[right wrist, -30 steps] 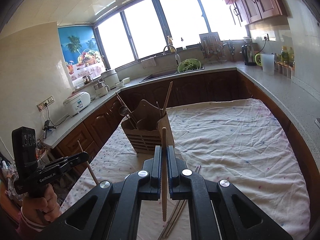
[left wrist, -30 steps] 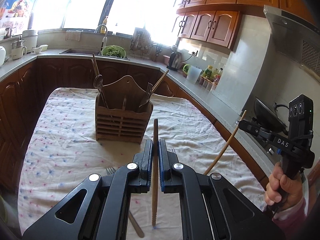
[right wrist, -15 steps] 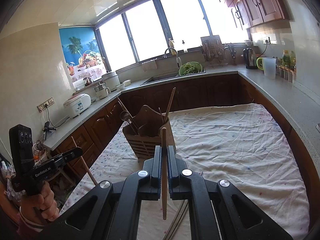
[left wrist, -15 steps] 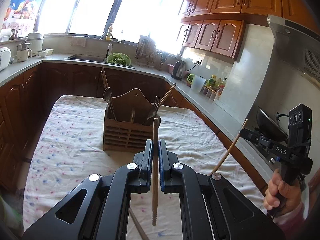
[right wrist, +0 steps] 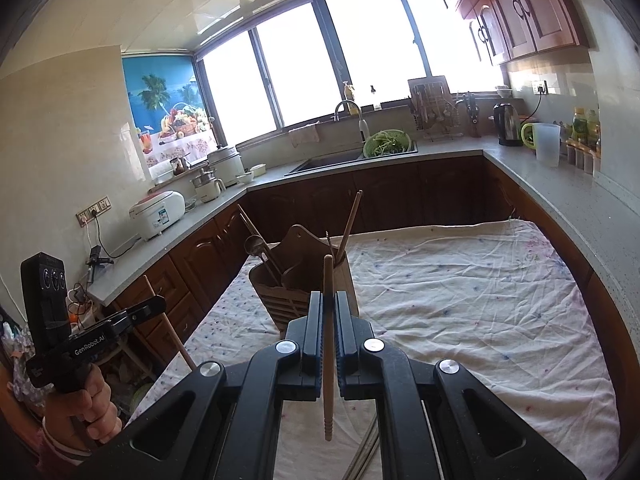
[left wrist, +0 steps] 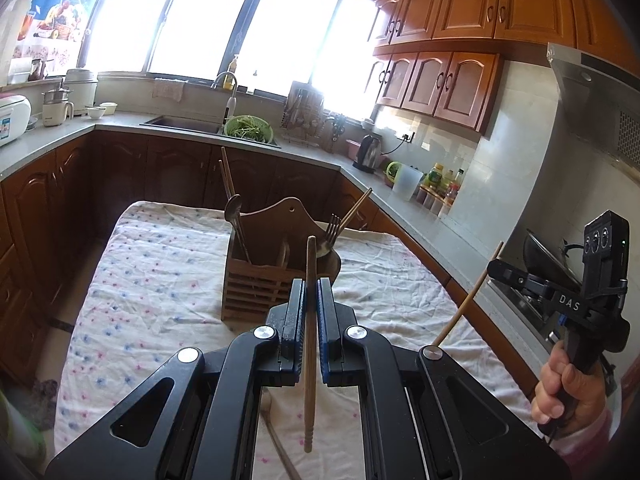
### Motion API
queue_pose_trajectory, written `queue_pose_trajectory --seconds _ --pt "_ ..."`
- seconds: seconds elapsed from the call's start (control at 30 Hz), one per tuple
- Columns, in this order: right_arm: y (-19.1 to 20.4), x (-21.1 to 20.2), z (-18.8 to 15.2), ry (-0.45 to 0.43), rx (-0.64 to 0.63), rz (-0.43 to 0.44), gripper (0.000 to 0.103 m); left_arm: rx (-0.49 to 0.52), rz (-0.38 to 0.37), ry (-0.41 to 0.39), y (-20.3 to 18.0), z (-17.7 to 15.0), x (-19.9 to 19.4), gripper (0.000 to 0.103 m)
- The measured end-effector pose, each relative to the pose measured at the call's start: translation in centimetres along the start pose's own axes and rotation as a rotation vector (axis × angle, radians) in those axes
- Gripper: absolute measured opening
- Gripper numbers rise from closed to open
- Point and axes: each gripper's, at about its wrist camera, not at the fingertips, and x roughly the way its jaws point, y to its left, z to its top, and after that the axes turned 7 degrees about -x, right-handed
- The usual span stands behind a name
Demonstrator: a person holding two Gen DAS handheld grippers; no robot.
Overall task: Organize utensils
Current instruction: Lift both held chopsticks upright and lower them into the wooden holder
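My left gripper [left wrist: 310, 304] has its fingers [left wrist: 297, 308] closed down to a sliver on one wooden chopstick [left wrist: 309, 344], which stands nearly upright between the blue pads, its grooved end hanging below them and its top rising in front of the wooden utensil holder [left wrist: 264, 280]. The right gripper [right wrist: 328, 316] is in the same state: fingers [right wrist: 314, 320] pinched on a second chopstick [right wrist: 328, 344], upright, grooved end down.

The holder stands on the cloth-covered desk [left wrist: 160, 280], toward its far edge, about midway between the left and right edges. From the left camera I count in it two chopsticks and a spoon [left wrist: 233, 210] on its left side, and a fork [left wrist: 331, 230] with one more leaning chopstick on its right.

The left view also catches my right gripper [left wrist: 520, 276] out past the desk's right edge, hand [left wrist: 568, 384] on its grip, chopstick slanting through it. The right view mirrors that, showing the left gripper [right wrist: 150, 308] beyond the desk's left edge. Only the right view shows a few loose utensils [right wrist: 366, 452] on the cloth near the near edge, partly hidden by the gripper body; I cannot count them.
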Motion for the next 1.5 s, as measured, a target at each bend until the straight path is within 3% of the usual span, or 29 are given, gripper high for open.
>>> queue_pose_trajectory --seconds 0.27,0.6,0.93,1.27,1.5 --pt "-0.1 1.4 2.6 -0.04 -0.001 0.005 0.005 -0.004 0.014 -0.068 0.7 3.3 0.6 0.005" --pt "-0.1 4.0 8.2 -0.139 -0.006 0.005 0.005 0.027 0.029 -0.198 0.4 9.9 1.7 0.005" --pt "-0.5 8.3 11.6 -0.185 0.011 0.005 0.005 -0.012 0.064 -0.278 2.6 14.3 5.5 0.005" --pt "-0.9 12.7 8.8 -0.14 0.015 -0.002 0.005 -0.071 0.108 -0.284 5.3 12.0 10.3 0.005" --pt "-1.5 14.7 5.9 -0.078 0.061 0.002 0.005 -0.087 0.146 -0.197 6.6 8.2 13.3 0.005"
